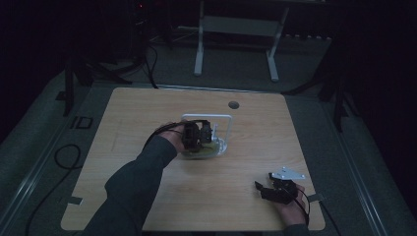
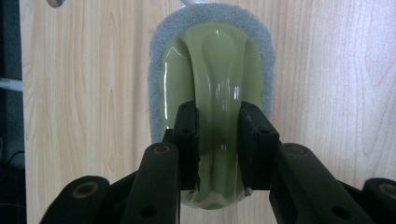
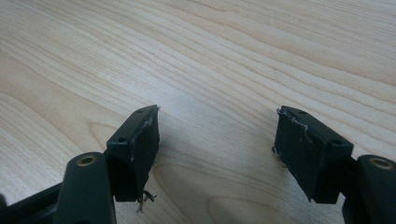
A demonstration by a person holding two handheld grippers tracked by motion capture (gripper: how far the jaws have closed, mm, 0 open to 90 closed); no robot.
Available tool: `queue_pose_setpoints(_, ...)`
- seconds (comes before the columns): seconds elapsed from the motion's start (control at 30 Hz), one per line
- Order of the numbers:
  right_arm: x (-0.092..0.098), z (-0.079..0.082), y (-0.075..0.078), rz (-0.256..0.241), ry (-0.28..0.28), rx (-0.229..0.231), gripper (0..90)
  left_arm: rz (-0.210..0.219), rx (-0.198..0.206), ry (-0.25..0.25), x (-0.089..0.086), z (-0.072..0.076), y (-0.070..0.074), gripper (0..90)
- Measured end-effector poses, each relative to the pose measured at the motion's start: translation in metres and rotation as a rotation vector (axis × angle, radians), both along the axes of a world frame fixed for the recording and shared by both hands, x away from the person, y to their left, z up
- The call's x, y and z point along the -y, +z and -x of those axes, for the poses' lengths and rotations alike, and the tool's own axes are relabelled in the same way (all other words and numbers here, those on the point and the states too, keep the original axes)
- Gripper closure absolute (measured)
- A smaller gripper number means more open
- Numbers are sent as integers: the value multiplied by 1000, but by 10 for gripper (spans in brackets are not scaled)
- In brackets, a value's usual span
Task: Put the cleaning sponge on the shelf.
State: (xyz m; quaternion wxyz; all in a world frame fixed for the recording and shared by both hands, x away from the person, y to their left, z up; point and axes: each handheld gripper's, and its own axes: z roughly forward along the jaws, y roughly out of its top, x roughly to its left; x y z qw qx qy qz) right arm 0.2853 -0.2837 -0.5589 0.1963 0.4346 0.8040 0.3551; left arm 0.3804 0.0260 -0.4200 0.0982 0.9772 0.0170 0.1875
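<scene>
Wooden desk, high view: the desk carries a white frame near its middle; the left gripper is over a scrubbing pad there, the right gripper is low at the near right corner, well apart.
Left gripper view: jaws closed on the raised ridge of the green pad handle; its grey sponge rim lies flat on the wood.
Right gripper view: jaws wide apart, holding nothing, just above bare wood.

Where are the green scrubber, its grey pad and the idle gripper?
green scrubber [image 2: 219, 88]: left gripper view, its glossy handle ridge.
grey pad [image 2: 156, 51]: left gripper view, its left fringe.
right gripper [image 3: 217, 140]: right gripper view, between its open fingertips.
</scene>
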Motion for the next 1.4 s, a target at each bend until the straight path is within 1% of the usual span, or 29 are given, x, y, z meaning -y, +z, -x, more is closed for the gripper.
queue_pose_setpoints(0.2,0,0,0,0,0,0,302,-10,1,-7,6,-3,0,713)
queue_pose_setpoints(0.27,0,0,0,0,0,0,302,-5,-2,-6,7,-4,-1,713)
queue_pose_setpoints(0.43,0,0,0,0,0,-1,302,-17,-2,-10,10,-8,-6,713)
queue_pose_setpoints(0.5,0,0,0,0,0,0,302,-18,5,-9,10,-9,-7,713)
queue_pose_setpoints(0.73,0,0,0,0,0,0,302,-23,5,-10,12,-12,-10,713)
queue_pose_setpoints(0.83,0,0,0,0,0,0,302,-27,12,-18,14,-13,-12,713)
queue_pose_setpoints(0.93,0,0,0,0,1,0,302,-31,9,-16,15,-14,-13,713)
queue_pose_setpoints(1.07,0,0,0,0,0,0,301,-35,13,-23,17,-15,-17,713)
queue_pose_setpoints(1.13,0,0,0,1,1,0,302,-44,18,-26,18,-16,-19,713)
queue_pose_setpoints(1.4,0,0,0,1,2,0,301,-54,32,-24,22,-18,-23,713)
